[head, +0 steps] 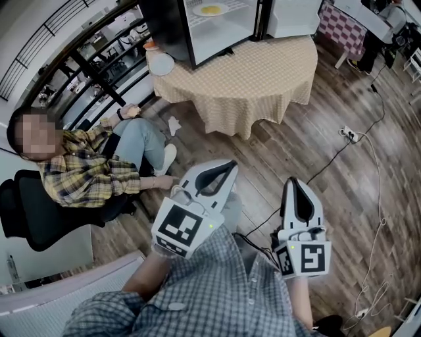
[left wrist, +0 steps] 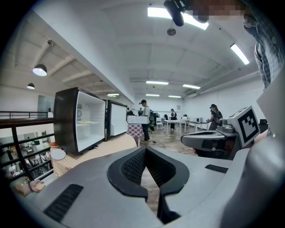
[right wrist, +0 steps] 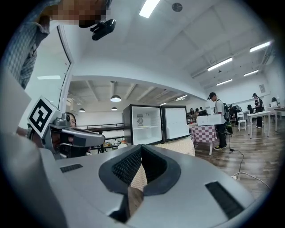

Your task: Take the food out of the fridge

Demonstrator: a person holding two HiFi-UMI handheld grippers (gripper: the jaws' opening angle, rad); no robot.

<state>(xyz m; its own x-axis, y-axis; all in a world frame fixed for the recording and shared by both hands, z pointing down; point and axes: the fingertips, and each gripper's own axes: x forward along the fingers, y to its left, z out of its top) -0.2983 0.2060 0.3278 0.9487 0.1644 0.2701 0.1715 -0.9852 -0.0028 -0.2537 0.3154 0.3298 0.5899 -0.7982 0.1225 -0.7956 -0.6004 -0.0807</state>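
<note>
A black mini fridge stands with its door swung open on a round table under a checked cloth, at the top of the head view. On its shelf lies a white plate with yellow food. My left gripper and right gripper hover side by side over the wooden floor, well short of the table, both pointing at the fridge. Each has its jaws shut with nothing between them. The left gripper view shows the fridge far left, and the right gripper view shows the fridge straight ahead.
A person in a plaid shirt sits on a chair at the left, legs stretched toward the table. A white plate rests on the table's left edge. Cables and a power strip lie on the floor at right. A railing runs behind.
</note>
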